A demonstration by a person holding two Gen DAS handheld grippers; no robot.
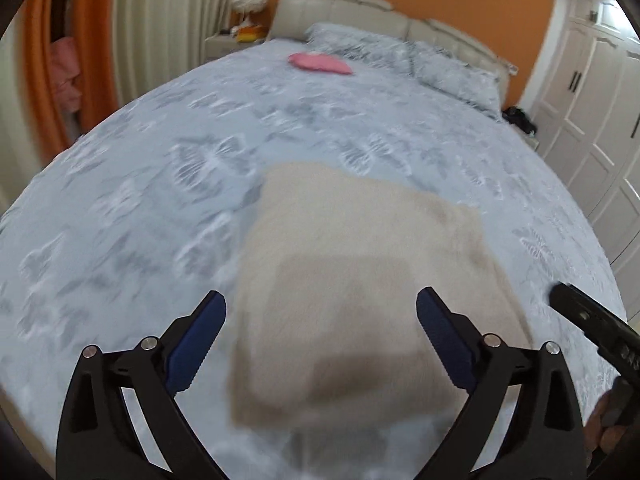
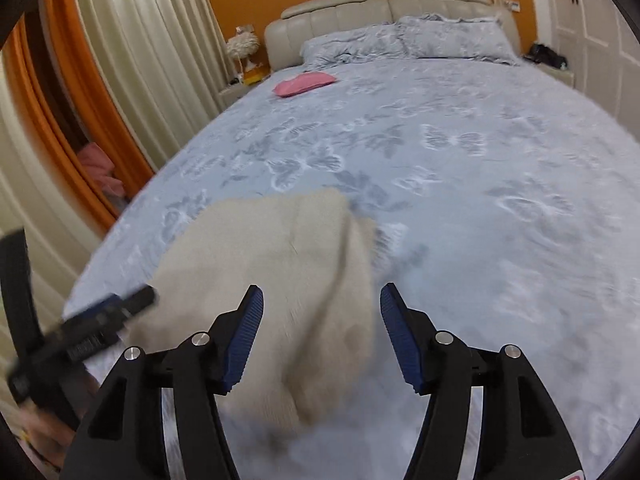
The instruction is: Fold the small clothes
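On the bed [image 1: 160, 168], both tools, left [image 1: 320, 316] and right [image 2: 322, 308], hang released over the beige garment [image 1: 352, 280]; grip matching corners before you fold.

Open right tool [image 2: 322, 300] hovers over beige garment [image 2: 280, 280] on bed [image 2: 480, 200].

A: What sort of place is it?

B: A bedroom in a home. There is a large bed [image 2: 460, 168] with a padded headboard [image 2: 380, 12], pillows [image 2: 404, 40], curtains [image 2: 132, 64] and a white wardrobe [image 1: 592, 92].
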